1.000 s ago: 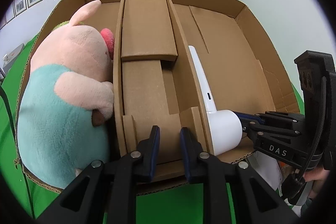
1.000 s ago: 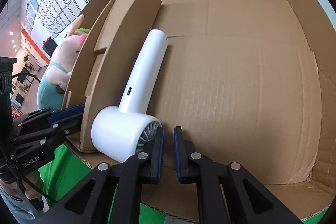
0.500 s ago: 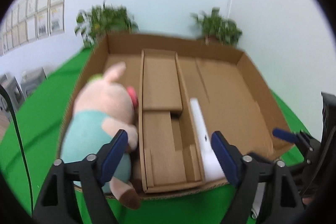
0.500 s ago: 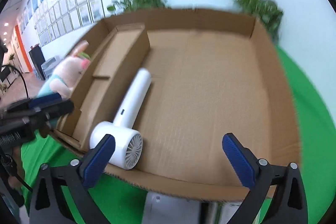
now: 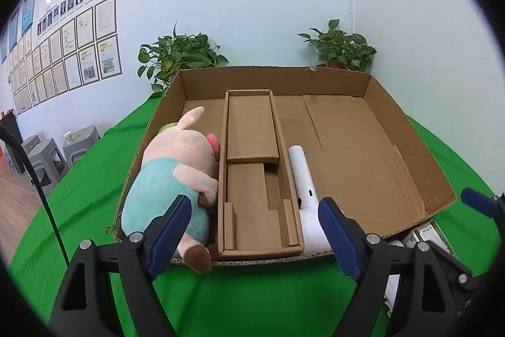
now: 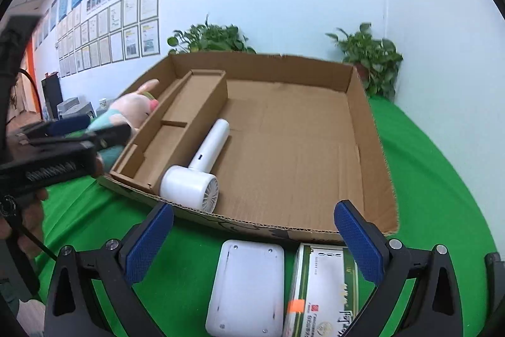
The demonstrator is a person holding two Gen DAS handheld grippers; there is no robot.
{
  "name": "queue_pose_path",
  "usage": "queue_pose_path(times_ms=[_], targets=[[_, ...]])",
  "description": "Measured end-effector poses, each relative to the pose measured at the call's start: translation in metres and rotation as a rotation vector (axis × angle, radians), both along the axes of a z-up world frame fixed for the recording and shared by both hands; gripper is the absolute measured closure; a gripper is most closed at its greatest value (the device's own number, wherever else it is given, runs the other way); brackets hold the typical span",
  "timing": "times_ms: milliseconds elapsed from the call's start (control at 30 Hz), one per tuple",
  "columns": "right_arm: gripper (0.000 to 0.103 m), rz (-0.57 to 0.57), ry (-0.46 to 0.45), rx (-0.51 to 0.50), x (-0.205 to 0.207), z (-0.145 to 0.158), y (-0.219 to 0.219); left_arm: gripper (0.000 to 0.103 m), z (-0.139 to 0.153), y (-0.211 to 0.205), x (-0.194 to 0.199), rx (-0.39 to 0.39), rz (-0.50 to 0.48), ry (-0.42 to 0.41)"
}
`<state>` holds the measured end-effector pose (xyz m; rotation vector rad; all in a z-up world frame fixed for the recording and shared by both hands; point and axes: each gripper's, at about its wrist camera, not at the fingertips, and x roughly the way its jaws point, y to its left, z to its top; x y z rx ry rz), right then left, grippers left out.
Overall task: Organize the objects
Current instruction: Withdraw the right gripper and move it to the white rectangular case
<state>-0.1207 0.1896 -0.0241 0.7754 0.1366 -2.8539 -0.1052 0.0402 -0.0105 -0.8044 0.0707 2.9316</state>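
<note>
A shallow cardboard box (image 5: pixel 407 144) (image 6: pixel 356 97) lies on the green table. A plush pig (image 5: pixel 176 172) (image 6: pixel 132 105) lies in its left compartment, beside a cardboard insert (image 5: pixel 252 179) (image 6: pixel 176 131). A white hair dryer (image 5: pixel 304 195) (image 6: pixel 199 169) lies right of the insert, head toward me. My left gripper (image 5: pixel 255 229) is open and empty, pulled back from the box's near edge. My right gripper (image 6: pixel 252 239) is open and empty above a white flat device (image 6: pixel 246 286) and a green-and-white carton (image 6: pixel 322 292) on the table in front of the box.
Two potted plants (image 5: pixel 180 56) (image 5: pixel 341 46) stand behind the box against the wall. Grey stools (image 5: pixel 47 153) stand off the table's left. The left gripper (image 6: pixel 60 141) shows at the left of the right wrist view.
Both grippers have opened wide and drawn back and up from the box. The hair dryer and plush pig stay where they lay.
</note>
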Motion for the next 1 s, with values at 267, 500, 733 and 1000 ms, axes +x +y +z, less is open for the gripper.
queue_pose_path(times_ms=[267,500,733,1000], targets=[[0.064,-0.024,-0.002,-0.001,0.013,-0.001,0.013,0.099,-0.003,0.005,0.007,-0.018,0.004,-0.012],[0.000,-0.025,-0.008,-0.003,0.016,-0.008,0.020,0.008,0.001,0.003,0.016,0.034,0.018,0.033],[0.000,-0.052,-0.044,-0.028,0.009,-0.019,0.026,0.008,0.005,0.000,0.020,0.051,0.012,0.056],[0.000,0.126,0.004,-0.081,0.031,-0.013,0.013,0.008,0.003,-0.007,0.024,0.073,-0.014,0.044]])
